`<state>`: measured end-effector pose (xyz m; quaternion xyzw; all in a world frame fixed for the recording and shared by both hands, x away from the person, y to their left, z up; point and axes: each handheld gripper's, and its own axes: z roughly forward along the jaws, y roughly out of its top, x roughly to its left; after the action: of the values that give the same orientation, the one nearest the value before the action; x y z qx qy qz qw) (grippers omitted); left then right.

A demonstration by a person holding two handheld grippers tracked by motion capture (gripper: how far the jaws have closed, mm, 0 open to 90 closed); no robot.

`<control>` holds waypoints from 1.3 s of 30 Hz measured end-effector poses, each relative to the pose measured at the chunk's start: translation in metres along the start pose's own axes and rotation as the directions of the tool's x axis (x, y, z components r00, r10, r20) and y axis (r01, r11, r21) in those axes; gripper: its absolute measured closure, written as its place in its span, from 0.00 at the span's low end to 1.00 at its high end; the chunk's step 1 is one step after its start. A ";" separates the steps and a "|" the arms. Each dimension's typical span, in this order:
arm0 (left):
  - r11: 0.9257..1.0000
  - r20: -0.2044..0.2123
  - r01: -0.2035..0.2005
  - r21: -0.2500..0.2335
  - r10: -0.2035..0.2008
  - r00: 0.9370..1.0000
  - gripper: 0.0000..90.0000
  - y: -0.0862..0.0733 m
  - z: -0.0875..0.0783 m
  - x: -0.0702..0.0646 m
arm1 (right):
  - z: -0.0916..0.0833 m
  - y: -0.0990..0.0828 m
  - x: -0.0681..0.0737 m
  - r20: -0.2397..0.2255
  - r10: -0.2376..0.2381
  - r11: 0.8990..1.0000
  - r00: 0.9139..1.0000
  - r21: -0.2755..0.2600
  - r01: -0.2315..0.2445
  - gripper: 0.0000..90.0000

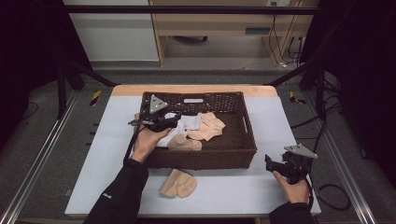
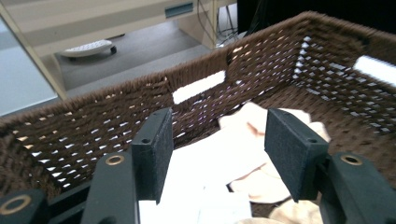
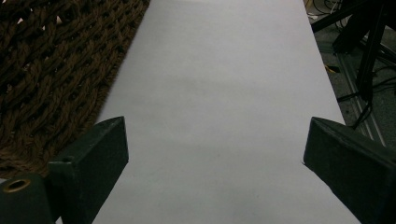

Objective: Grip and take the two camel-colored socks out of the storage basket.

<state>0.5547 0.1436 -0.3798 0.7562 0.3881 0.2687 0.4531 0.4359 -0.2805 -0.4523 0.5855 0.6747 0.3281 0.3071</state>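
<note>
One beige sock (image 1: 179, 183) lies outside a woven basket (image 1: 248, 140) while the left gripper (image 1: 173, 120) hangs over the pile inside it.

Seen from above, the left gripper sits in the basket's left half with its jaws wide apart and nothing between them; its own view looks past the jaws onto white cloth (image 2: 219, 158) and beige socks (image 2: 261, 186) just below. The loose sock rests on the pale table (image 1: 224, 196) at the near edge, just in front of the basket's near wall and a little right of the left forearm. Its long axis runs roughly left to right. The right gripper (image 1: 272, 164), also wide open and empty, hovers at the near right corner, farther from that sock than the left hand is.
</note>
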 end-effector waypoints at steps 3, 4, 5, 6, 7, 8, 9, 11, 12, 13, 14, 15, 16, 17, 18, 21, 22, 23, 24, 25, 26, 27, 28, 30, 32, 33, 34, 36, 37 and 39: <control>1.000 0.003 0.013 0.019 -0.013 1.000 0.47 -0.003 0.008 0.002 | 0.000 0.000 0.000 -0.001 0.001 1.000 1.000 0.000 -0.001 0.08; 0.999 0.001 0.016 0.029 -0.016 1.000 0.47 -0.005 0.011 0.002 | 0.000 0.000 0.000 0.000 0.001 1.000 1.000 0.001 -0.001 0.08; 0.999 -0.002 0.022 0.039 -0.022 1.000 0.47 -0.007 0.014 0.002 | 0.001 0.000 0.000 -0.001 0.002 1.000 1.000 0.002 -0.002 0.08; 0.998 -0.001 0.024 0.061 -0.024 1.000 0.47 -0.009 0.017 0.002 | 0.000 0.000 0.000 0.000 0.001 1.000 1.000 0.001 -0.001 0.08; 0.997 0.001 0.023 0.076 -0.024 1.000 0.47 -0.011 0.019 0.003 | 0.000 0.000 0.000 0.001 0.000 1.000 1.000 0.000 0.000 0.08; 0.996 0.003 0.024 0.087 -0.025 1.000 0.47 -0.013 0.022 0.003 | 0.000 0.000 0.000 0.001 -0.001 1.000 1.000 0.000 0.001 0.08; 0.995 0.006 0.025 0.101 -0.026 1.000 0.46 -0.015 0.023 0.003 | 0.001 0.000 0.000 0.001 -0.002 1.000 1.000 0.000 0.002 0.08; 0.993 0.014 0.023 0.117 -0.025 1.000 0.45 -0.018 0.025 0.004 | 0.001 0.000 0.001 0.002 -0.001 1.000 1.000 0.002 0.001 0.08; 0.992 0.019 0.025 0.121 -0.027 0.999 0.45 -0.020 0.026 0.004 | 0.001 0.000 0.001 0.003 -0.003 1.000 1.000 0.002 0.003 0.08; 0.992 0.021 0.026 0.126 -0.029 0.999 0.45 -0.021 0.026 0.004 | 0.001 0.000 0.001 0.001 -0.003 1.000 1.000 0.004 0.003 0.08; 0.991 0.022 0.023 0.132 -0.026 0.999 0.45 -0.022 0.026 0.003 | 0.002 0.000 0.001 0.004 -0.013 1.000 1.000 0.003 0.013 0.08; 0.990 0.023 0.022 0.141 -0.026 0.999 0.45 -0.023 0.027 0.003 | 0.002 0.000 0.001 0.005 -0.012 1.000 1.000 0.007 0.012 0.08; 0.988 0.024 0.025 0.155 -0.029 0.999 0.45 -0.025 0.028 0.002 | 0.002 0.000 0.001 0.004 -0.012 1.000 1.000 0.009 0.012 0.08; 0.986 0.026 0.022 0.168 -0.027 0.999 0.46 -0.026 0.029 0.001 | 0.002 0.000 0.002 0.004 -0.014 1.000 1.000 0.011 0.014 0.08; 0.980 0.028 0.014 0.197 -0.020 0.999 0.46 -0.028 0.030 0.001 | 0.002 0.000 0.001 0.003 -0.017 1.000 1.000 0.010 0.017 0.08; 0.971 0.029 -0.013 0.237 0.007 1.000 0.46 -0.030 0.033 -0.002 | 0.002 0.000 0.001 0.004 -0.012 1.000 1.000 0.010 0.012 0.08; 0.969 0.032 -0.020 0.245 0.013 0.999 0.46 -0.031 0.033 -0.004 | 0.002 0.000 0.001 0.004 -0.012 1.000 1.000 0.010 0.012 0.08; 0.968 0.038 -0.025 0.251 0.016 0.999 0.47 -0.031 0.034 -0.005 | 0.002 -0.001 0.001 0.004 -0.011 1.000 1.000 0.010 0.011 0.08; 0.963 0.048 -0.031 0.268 0.019 0.999 0.47 -0.032 0.035 -0.005 | 0.002 -0.001 0.001 0.005 -0.013 1.000 1.000 0.009 0.013 0.08; 0.958 0.052 -0.034 0.285 0.020 0.998 0.46 -0.034 0.037 -0.007 | 0.002 0.000 0.001 0.005 -0.013 1.000 1.000 0.009 0.013 0.08; 0.950 0.057 -0.053 0.307 0.038 0.998 0.46 -0.035 0.038 -0.008 | 0.003 0.000 0.001 0.005 -0.012 1.000 1.000 0.011 0.012 0.08; 0.946 0.056 -0.070 0.316 0.055 0.997 0.47 -0.035 0.039 -0.009 | 0.003 0.000 0.001 0.004 -0.012 1.000 1.000 0.012 0.012 0.08; 0.947 0.052 -0.072 0.314 0.058 0.997 0.47 -0.035 0.039 -0.010 | 0.003 0.000 0.001 0.004 -0.009 1.000 1.000 0.012 0.009 0.08; 0.942 0.049 -0.069 0.329 0.056 0.997 0.48 -0.036 0.040 -0.010 | 0.003 -0.001 0.001 0.003 -0.010 1.000 1.000 0.012 0.010 0.08; 0.933 0.040 -0.073 0.354 0.063 0.997 0.50 -0.038 0.042 -0.011 | 0.003 -0.001 0.001 0.002 -0.011 1.000 1.000 0.013 0.011 0.08; 0.929 0.043 -0.076 0.363 0.065 0.997 0.50 -0.038 0.042 -0.011 | 0.003 -0.001 0.001 0.000 -0.008 1.000 1.000 0.015 0.008 0.08; 0.929 0.047 -0.076 0.362 0.064 0.997 0.50 -0.038 0.042 -0.010 | 0.003 -0.001 0.001 0.000 -0.009 1.000 1.000 0.016 0.009 0.08; 0.929 0.050 -0.077 0.362 0.063 0.997 0.51 -0.039 0.043 -0.010 | 0.003 -0.001 0.001 0.001 -0.006 1.000 1.000 0.019 0.006 0.08; 0.927 0.050 -0.074 0.367 0.060 0.997 0.51 -0.040 0.043 -0.010 | 0.003 -0.001 0.001 0.001 -0.004 1.000 1.000 0.018 0.004 0.08; 0.923 0.051 -0.073 0.378 0.058 0.997 0.52 -0.041 0.044 -0.009 | 0.003 -0.001 0.001 0.000 0.001 1.000 1.000 0.019 -0.001 0.08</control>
<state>0.5690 0.1267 -0.4361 0.8471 0.3985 0.1890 0.2964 0.4375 -0.2795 -0.4554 0.5889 0.6774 0.3217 0.3014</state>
